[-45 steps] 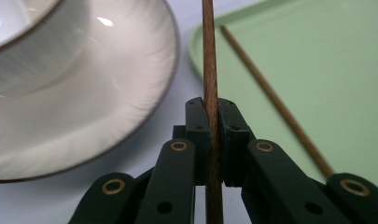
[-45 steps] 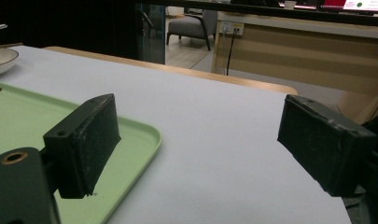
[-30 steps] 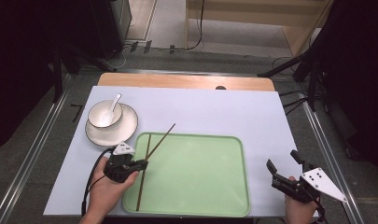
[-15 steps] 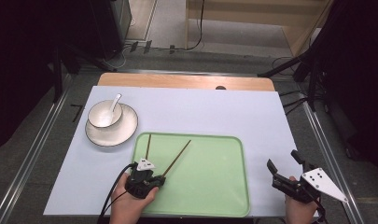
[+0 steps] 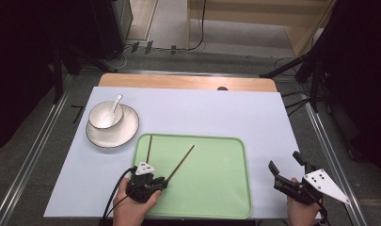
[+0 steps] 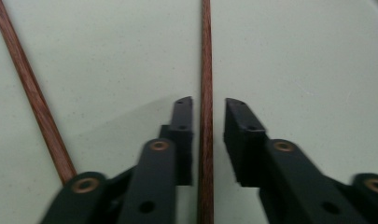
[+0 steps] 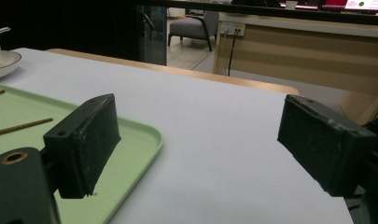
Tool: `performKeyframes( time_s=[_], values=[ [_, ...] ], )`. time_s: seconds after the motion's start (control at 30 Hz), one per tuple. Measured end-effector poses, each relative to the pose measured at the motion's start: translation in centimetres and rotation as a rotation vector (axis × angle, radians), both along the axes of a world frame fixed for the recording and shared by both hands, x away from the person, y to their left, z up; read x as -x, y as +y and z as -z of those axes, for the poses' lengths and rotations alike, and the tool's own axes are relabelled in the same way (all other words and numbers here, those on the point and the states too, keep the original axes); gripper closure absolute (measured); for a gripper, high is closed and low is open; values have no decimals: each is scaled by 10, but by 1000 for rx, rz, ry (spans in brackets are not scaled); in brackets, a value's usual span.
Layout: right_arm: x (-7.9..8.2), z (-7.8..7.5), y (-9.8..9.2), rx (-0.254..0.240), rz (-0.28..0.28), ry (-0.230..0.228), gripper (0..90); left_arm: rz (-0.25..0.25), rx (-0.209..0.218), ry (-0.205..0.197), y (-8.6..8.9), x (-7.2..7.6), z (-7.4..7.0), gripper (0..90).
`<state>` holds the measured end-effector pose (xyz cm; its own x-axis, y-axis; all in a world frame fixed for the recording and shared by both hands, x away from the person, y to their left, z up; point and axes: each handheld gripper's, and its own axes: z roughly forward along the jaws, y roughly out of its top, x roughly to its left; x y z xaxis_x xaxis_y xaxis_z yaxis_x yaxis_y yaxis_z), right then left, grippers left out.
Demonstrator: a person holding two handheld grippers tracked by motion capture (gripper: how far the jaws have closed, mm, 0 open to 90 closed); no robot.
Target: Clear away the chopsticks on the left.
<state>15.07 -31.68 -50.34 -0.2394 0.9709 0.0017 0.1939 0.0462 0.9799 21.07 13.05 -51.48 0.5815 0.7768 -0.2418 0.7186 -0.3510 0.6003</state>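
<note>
Both chopsticks now lie on the green tray (image 5: 226, 188), spread in a V: the right chopstick (image 5: 181, 163) has come over from the tray's left edge since a second ago, while the left chopstick (image 5: 149, 147) stays near that edge. The left gripper (image 5: 157, 181) has just been opening, its jaws slightly parted, the stick lying free between them, so I judge it delivered. The right gripper (image 5: 287, 165) waits spread wide and empty beside the tray

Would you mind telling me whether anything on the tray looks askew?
Yes: the two chopsticks on the green tray splay apart in a V rather than lying parallel. The left gripper has just been opening, one chopstick lying between its jaws.
</note>
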Motion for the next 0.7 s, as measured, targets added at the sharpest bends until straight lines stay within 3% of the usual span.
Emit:
performKeyframes(
  time_s=[0.03, 0.2, 0.37, 0.4, 0.53, 0.7],
  values=[
    [0, 0, 0, 2, 0, -1, 130, 6, -13, -10, -1, 0, -1, 683],
    [-1, 0, -1, -2, 3, 0, 130, 15, 27, -45, -9, -13, -9, 662],
    [-1, 1, -1, -6, 0, 1, 130, 52, 6, -114, -32, -37, -18, 757],
    [-1, 1, -1, -8, 0, 3, 130, 60, 3, -110, -36, -41, -18, 814],
    [0, 1, -2, -8, 2, 2, 130, 77, 5, -98, -51, -55, -13, 900],
    [1, 1, -3, -12, 5, 4, 130, 97, 1, -68, -64, -69, -5, 900]
  ],
)
